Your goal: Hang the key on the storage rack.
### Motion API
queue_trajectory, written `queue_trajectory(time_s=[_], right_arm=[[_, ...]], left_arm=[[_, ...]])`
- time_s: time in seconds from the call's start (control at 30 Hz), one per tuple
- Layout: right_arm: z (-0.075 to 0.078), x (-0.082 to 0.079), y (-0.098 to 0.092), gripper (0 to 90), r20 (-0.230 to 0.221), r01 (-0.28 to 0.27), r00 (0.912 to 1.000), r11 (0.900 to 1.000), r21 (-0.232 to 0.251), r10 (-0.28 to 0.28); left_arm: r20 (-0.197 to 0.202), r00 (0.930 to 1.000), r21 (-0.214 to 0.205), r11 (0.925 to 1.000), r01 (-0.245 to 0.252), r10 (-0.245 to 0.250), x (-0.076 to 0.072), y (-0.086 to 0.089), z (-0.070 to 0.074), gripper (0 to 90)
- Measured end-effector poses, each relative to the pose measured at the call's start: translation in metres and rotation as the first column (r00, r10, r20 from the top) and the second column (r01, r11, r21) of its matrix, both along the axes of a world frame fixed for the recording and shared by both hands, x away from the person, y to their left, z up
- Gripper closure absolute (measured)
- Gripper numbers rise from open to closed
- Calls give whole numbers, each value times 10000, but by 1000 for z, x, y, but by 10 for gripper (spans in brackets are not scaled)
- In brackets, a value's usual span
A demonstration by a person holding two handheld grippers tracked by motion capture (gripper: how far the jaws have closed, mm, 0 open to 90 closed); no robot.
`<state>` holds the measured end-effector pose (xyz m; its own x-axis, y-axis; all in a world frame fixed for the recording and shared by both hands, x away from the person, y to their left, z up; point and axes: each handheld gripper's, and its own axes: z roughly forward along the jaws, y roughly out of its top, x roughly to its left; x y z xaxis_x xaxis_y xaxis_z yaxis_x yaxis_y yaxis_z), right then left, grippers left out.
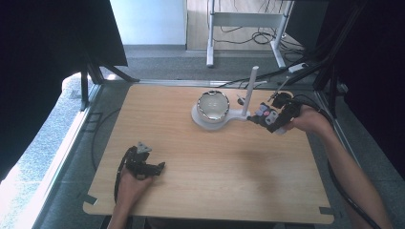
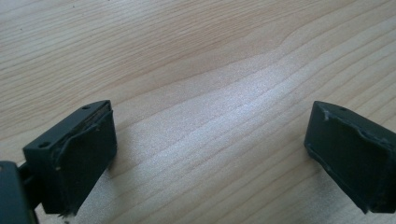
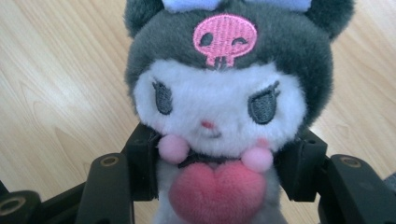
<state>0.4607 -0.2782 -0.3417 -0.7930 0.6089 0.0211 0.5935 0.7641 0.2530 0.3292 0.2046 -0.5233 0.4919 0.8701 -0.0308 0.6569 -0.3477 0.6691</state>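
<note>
A small plush toy (image 3: 219,102) with a dark grey hood, a white face, a pink skull patch and a pink heart on its chest sits between the jaws of my right gripper (image 3: 219,163), which is shut on its body. In the high view the right gripper (image 1: 270,117) holds the plush toy (image 1: 262,113) above the table, just right of a white stand (image 1: 206,121) with an upright post (image 1: 250,90) and a shiny metal bowl (image 1: 213,105). My left gripper (image 1: 155,168) rests near the table's front left, and its jaws stand wide apart over bare wood (image 2: 210,140).
The wooden table (image 1: 215,181) has black frame struts at its back corners. Cables (image 1: 267,38) and a white frame stand on the floor behind it. A black cable (image 1: 341,191) trails from the right gripper along the person's forearm.
</note>
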Motion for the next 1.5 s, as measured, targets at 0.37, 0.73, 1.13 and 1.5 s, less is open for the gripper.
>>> queue_trajectory(time_s=[0.37,0.73,1.13,1.5], right_arm=[[25,17,-10,418,320,586,9978,9983,13,-586],[49,36,-27,420,690,1419,9873,9897,212,-1430],[65,57,-27,420,1077,1854,9761,9818,418,-1889],[70,74,-23,420,1278,2148,9672,9753,509,-2197]], left_arm=[[-4,10000,-11,10000,8,-8,0,0,0,26],[-34,10000,-4,10000,26,-26,0,0,0,26],[-33,10000,3,10000,29,-29,0,0,0,26],[-32,10000,2,10000,29,-29,0,0,0,26]])
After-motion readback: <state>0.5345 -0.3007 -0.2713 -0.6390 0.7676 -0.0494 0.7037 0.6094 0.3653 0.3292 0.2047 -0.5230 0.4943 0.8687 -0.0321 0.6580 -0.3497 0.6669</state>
